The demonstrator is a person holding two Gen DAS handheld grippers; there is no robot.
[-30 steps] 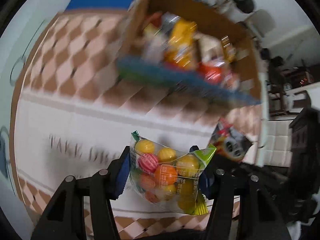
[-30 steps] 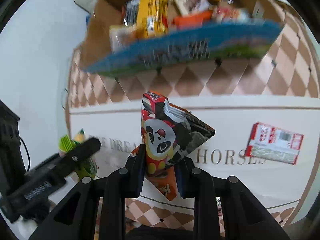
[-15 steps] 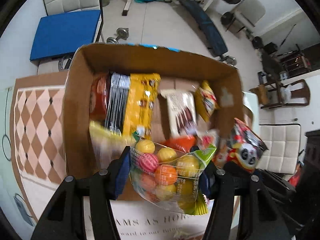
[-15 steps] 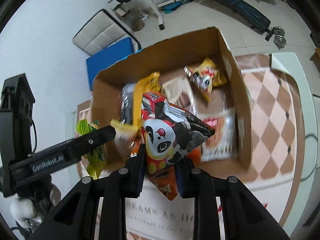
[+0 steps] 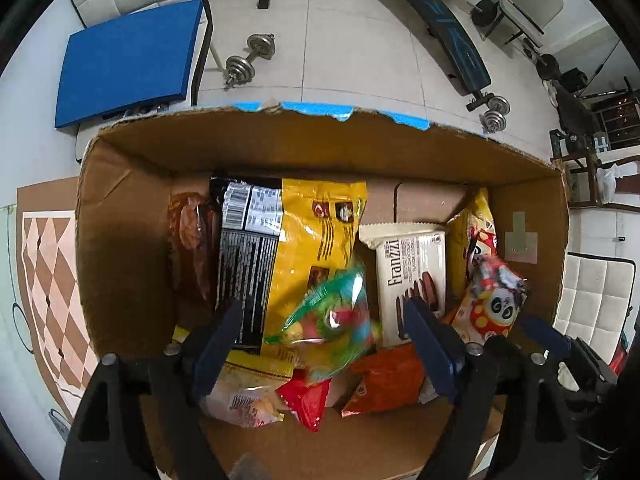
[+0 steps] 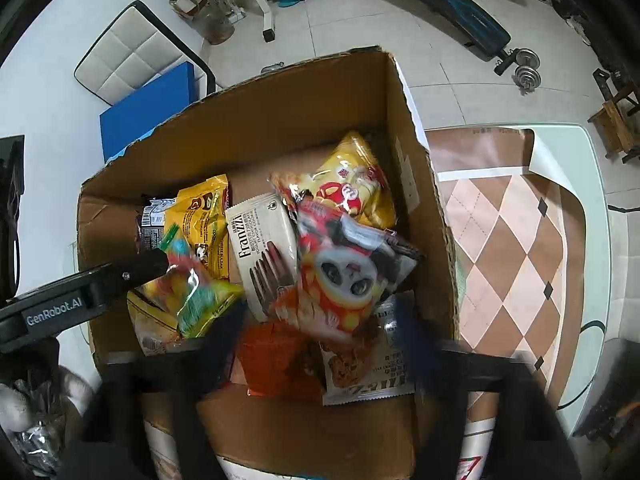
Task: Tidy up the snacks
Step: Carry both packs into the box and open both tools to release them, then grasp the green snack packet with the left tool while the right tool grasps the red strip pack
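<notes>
Now both your fingers [image 5: 218, 344] stand wide over the box [image 5: 120, 240]; candy bag [image 5: 332, 320] and panda bag [image 6: 344, 272] drop free below them.

Candy bag [image 5: 334, 320] and panda pack [image 6: 348, 268] motion-blurred — print unreadable. Right fingers [image 6: 416, 344] smeared; box [image 6: 280, 120] near wall cut off at frame bottom.

White table [image 6: 596, 208] under a brown-and-pink checkered cloth [image 6: 516, 240], carrying 1 open cardboard box [image 6: 304, 120] filled with snack packets.
</notes>
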